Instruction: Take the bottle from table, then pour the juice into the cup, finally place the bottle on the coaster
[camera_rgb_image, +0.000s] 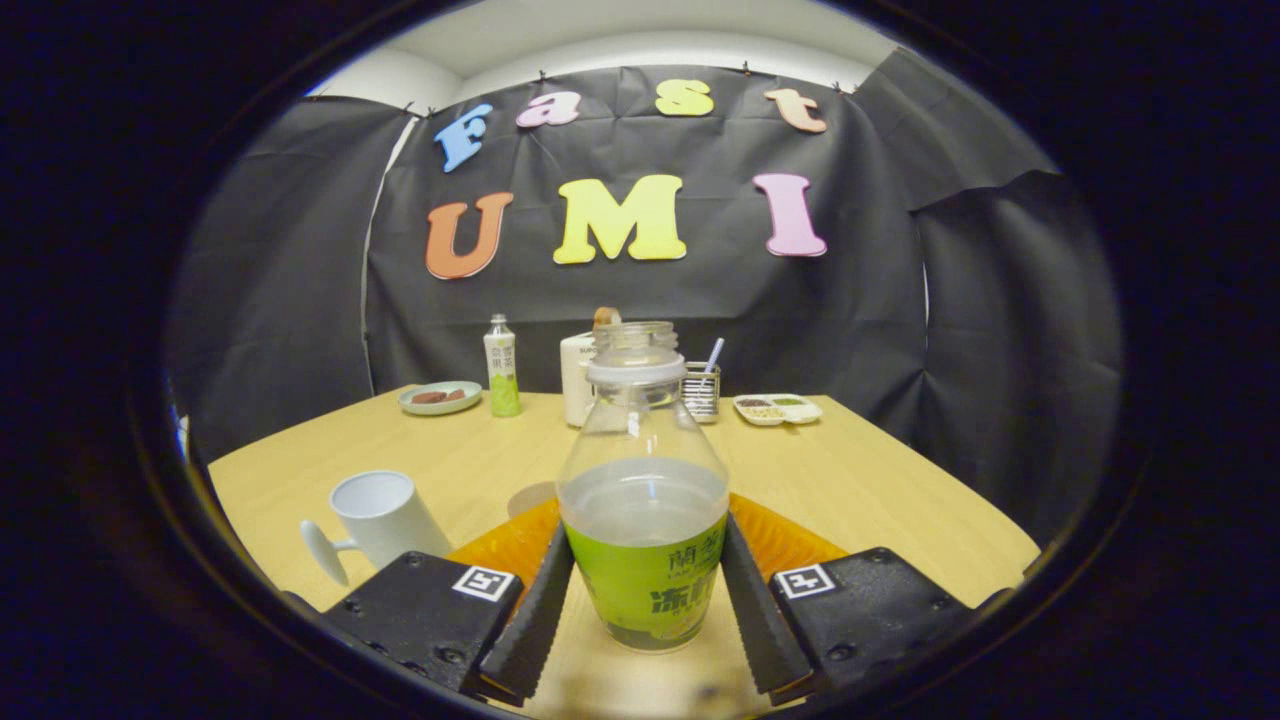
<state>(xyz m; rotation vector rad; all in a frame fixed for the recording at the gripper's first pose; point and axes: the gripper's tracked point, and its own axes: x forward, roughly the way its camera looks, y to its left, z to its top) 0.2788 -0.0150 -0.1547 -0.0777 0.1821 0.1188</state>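
Note:
A clear bottle (645, 520) with a green label and no cap stands upright between my fingers, about half full of cloudy juice. My gripper (647, 532) is shut on it, with both fingers (535, 610) pressed against the label's sides. Just beyond the bottle, an orange coaster (790, 545) lies on the wooden table (880, 480), partly hidden by the bottle. A white cup (385, 515) with its handle turned towards me stands on the table to the left of the fingers. I cannot tell whether the bottle's base rests on the table or hangs just above it.
Along the table's far edge stand a small green-labelled bottle (502, 368), a plate of food (440, 397), a white container (577, 380), a wire holder (701, 391) and a divided dish (777, 408). The table's edge runs off to the right.

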